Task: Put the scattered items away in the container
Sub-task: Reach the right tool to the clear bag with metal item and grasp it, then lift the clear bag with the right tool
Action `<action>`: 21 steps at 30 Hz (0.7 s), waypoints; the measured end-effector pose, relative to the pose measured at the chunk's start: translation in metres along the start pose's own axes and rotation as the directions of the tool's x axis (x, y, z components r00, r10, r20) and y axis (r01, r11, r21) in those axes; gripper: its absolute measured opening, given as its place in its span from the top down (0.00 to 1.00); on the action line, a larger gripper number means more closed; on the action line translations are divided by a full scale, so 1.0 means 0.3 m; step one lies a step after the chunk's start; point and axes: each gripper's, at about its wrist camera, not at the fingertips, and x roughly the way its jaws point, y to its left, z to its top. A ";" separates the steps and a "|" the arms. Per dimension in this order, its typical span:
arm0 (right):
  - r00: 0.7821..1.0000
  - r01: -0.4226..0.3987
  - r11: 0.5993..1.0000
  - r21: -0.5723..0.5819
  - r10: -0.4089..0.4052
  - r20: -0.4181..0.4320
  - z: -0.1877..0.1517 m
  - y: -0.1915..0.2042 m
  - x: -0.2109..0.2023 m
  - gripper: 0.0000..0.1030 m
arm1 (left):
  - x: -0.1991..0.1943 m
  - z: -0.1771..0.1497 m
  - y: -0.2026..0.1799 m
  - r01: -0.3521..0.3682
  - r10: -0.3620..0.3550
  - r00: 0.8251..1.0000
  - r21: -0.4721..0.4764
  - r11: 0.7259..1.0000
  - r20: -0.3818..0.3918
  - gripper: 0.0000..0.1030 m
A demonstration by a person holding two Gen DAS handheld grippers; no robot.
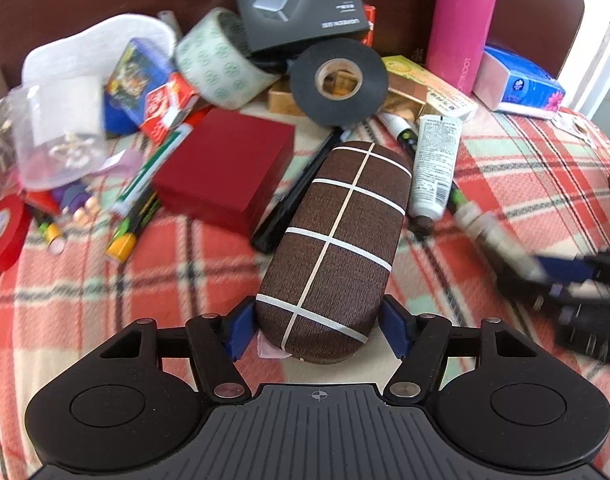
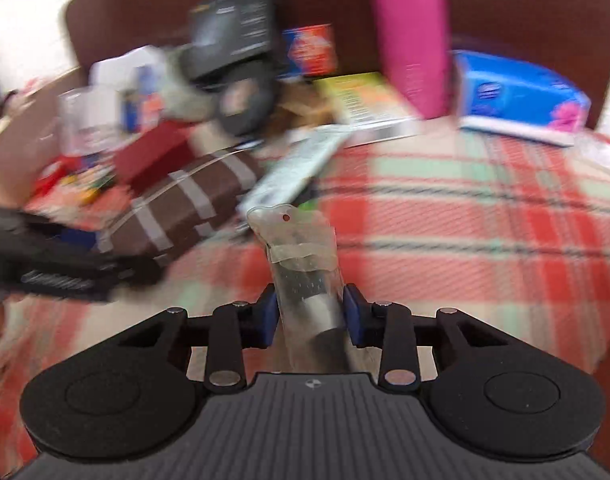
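The left tool is clamped on the near end of the brown fabric glasses case with white grid lines, which lies on the plaid-covered counter, ready for lifting; the right tool grips a clear plastic tube packet held above the cloth; no container is visible

brown grid-lined case | flat on plaid cloth | clear-wrapped tube | raised, tilted
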 end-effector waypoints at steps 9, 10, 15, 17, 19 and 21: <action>0.988 -0.153 0.988 -0.025 0.153 -0.004 -0.058 0.283 -0.044 0.62 | -0.137 -0.154 0.145 -0.047 0.049 0.998 -0.068 0.997 0.025 0.35; 0.983 -0.182 0.983 -0.017 0.182 -0.007 -0.066 0.300 -0.052 0.63 | -0.153 -0.171 0.170 -0.035 0.037 0.999 -0.087 0.996 0.023 0.34; 0.975 -0.222 0.975 -0.022 0.222 -0.018 -0.102 0.378 -0.058 0.49 | -0.206 -0.241 0.240 -0.047 0.050 0.998 -0.114 0.992 0.023 0.32; 0.978 -0.208 0.978 -0.017 0.207 -0.012 -0.104 0.388 -0.072 0.48 | -0.218 -0.256 0.257 -0.032 0.035 0.999 -0.123 0.992 0.022 0.32; 0.984 -0.177 0.984 -0.024 0.177 -0.010 -0.109 0.396 -0.089 0.48 | -0.227 -0.262 0.267 -0.013 0.016 1.000 -0.126 0.992 0.025 0.30; 0.988 -0.153 0.988 -0.029 0.153 -0.012 -0.116 0.402 -0.104 0.48 | -0.228 -0.265 0.268 0.002 0.002 1.000 -0.126 0.992 0.025 0.29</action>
